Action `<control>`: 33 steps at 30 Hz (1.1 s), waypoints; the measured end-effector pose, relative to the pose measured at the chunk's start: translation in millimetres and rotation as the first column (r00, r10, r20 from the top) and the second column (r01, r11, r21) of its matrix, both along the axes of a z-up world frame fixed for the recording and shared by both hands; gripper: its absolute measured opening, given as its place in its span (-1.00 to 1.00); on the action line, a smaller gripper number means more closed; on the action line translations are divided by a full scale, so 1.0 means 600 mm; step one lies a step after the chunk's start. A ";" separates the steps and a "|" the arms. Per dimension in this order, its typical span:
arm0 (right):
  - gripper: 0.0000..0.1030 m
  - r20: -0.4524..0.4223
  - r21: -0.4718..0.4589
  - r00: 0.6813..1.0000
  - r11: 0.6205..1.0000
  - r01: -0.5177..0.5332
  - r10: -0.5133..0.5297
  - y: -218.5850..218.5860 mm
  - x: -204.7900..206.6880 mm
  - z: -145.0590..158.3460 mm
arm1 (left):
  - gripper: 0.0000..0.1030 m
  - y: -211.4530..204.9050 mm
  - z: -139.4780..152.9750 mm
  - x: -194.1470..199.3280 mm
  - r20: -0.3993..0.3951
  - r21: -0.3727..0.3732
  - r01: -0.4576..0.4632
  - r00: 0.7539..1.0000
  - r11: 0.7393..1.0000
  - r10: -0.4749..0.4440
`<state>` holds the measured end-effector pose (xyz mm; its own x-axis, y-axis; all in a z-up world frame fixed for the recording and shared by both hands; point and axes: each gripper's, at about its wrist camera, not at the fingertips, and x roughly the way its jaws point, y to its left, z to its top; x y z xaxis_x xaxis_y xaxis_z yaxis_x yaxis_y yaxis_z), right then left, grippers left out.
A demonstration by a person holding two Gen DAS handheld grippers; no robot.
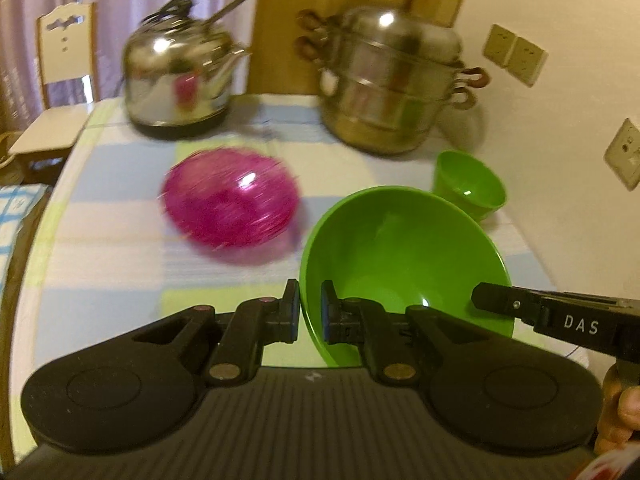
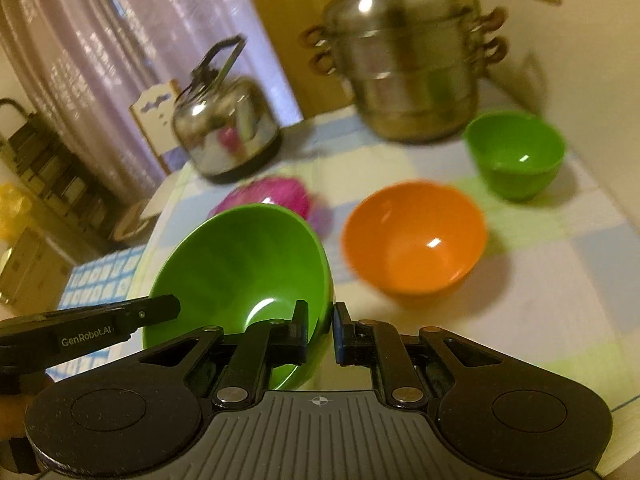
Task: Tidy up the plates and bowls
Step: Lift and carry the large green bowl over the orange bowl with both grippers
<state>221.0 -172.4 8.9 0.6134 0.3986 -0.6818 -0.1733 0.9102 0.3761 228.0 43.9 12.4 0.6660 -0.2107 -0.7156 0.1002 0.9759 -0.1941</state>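
Note:
A large green bowl is held tilted above the table, gripped on opposite sides. My left gripper is shut on its left rim. My right gripper is shut on its right rim; the bowl also shows in the right wrist view. An orange bowl stands upright on the table to the right of it. A small green bowl stands further back right, also in the left wrist view. A stack of pink plates lies at centre left.
A steel kettle and a stacked steel steamer pot stand at the back of the checked tablecloth. A wall with sockets is on the right. A white chair stands beyond the table's left edge.

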 end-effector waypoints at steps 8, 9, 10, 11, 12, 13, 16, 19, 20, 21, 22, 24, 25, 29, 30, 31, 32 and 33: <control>-0.77 0.002 -0.023 0.997 0.997 0.076 -0.076 -0.098 0.060 0.015 | -0.83 -0.091 0.009 0.087 0.007 -0.015 0.065 0.998 0.998 -0.065; -0.77 -0.002 -0.023 0.997 0.996 0.082 -0.082 -0.105 0.068 0.014 | -0.83 -0.098 0.006 0.098 0.002 -0.017 0.070 0.998 0.997 -0.070; -0.77 -0.005 -0.024 0.996 0.996 0.089 -0.089 -0.112 0.077 0.012 | -0.83 -0.104 0.002 0.110 -0.005 -0.022 0.073 0.997 0.997 -0.073; -0.77 -0.006 -0.029 0.996 0.995 0.091 -0.092 -0.118 0.086 0.010 | -0.83 -0.109 -0.003 0.121 -0.011 -0.030 0.074 0.997 0.997 -0.075; -0.78 -0.004 -0.040 0.996 0.995 0.092 -0.092 -0.122 0.095 0.007 | -0.83 -0.112 -0.009 0.130 -0.019 -0.037 0.074 0.997 0.997 -0.075; -0.78 -0.002 -0.052 0.996 0.994 0.091 -0.092 -0.123 0.103 0.004 | -0.83 -0.115 -0.014 0.139 -0.025 -0.043 0.073 0.997 0.996 -0.074; -0.78 -0.010 -0.066 0.996 0.994 0.091 -0.091 -0.132 0.128 -0.010 | -0.83 -0.120 -0.034 0.164 -0.046 -0.048 0.069 0.996 0.996 -0.071; -0.78 -0.019 -0.077 0.996 0.993 0.089 -0.091 -0.138 0.151 -0.025 | -0.83 -0.125 -0.054 0.181 -0.068 -0.044 0.068 0.995 0.997 -0.071; -0.78 -0.023 -0.081 0.996 0.993 0.088 -0.090 -0.139 0.157 -0.030 | -0.83 -0.126 -0.062 0.187 -0.079 -0.049 0.066 0.994 0.997 -0.070; -0.79 -0.028 -0.085 0.995 0.992 0.088 -0.091 -0.140 0.163 -0.036 | -0.83 -0.126 -0.067 0.191 -0.086 -0.054 0.065 0.994 0.996 -0.069; -0.79 -0.033 -0.088 0.995 0.992 0.088 -0.091 -0.140 0.170 -0.042 | -0.83 -0.126 -0.074 0.194 -0.091 -0.054 0.064 0.993 0.996 -0.069; -0.79 -0.044 -0.090 0.995 0.992 0.086 -0.090 -0.142 0.180 -0.054 | -0.83 -0.128 -0.083 0.200 -0.099 -0.051 0.063 0.993 0.997 -0.068; -0.79 -0.050 -0.090 0.995 0.992 0.085 -0.089 -0.143 0.184 -0.057 | -0.83 -0.129 -0.088 0.204 -0.102 -0.051 0.061 0.993 0.997 -0.066; -0.80 -0.064 -0.097 0.994 0.992 0.079 -0.086 -0.142 0.195 -0.074 | -0.83 -0.132 -0.102 0.210 -0.113 -0.047 0.056 0.992 0.997 -0.061; -0.80 -0.067 -0.099 0.994 0.992 0.079 -0.085 -0.142 0.196 -0.078 | -0.83 -0.133 -0.105 0.212 -0.115 -0.047 0.054 0.992 0.997 -0.059; -0.80 -0.071 -0.100 0.994 0.992 0.078 -0.085 -0.143 0.199 -0.082 | -0.83 -0.134 -0.108 0.213 -0.118 -0.046 0.054 0.991 0.997 -0.059; -0.80 -0.076 -0.099 0.993 0.992 0.078 -0.086 -0.143 0.202 -0.086 | -0.83 -0.135 -0.110 0.214 -0.119 -0.044 0.053 0.991 0.998 -0.058; -0.80 -0.082 -0.097 0.993 0.992 0.080 -0.088 -0.145 0.203 -0.090 | -0.83 -0.136 -0.112 0.215 -0.119 -0.041 0.051 0.991 0.998 -0.056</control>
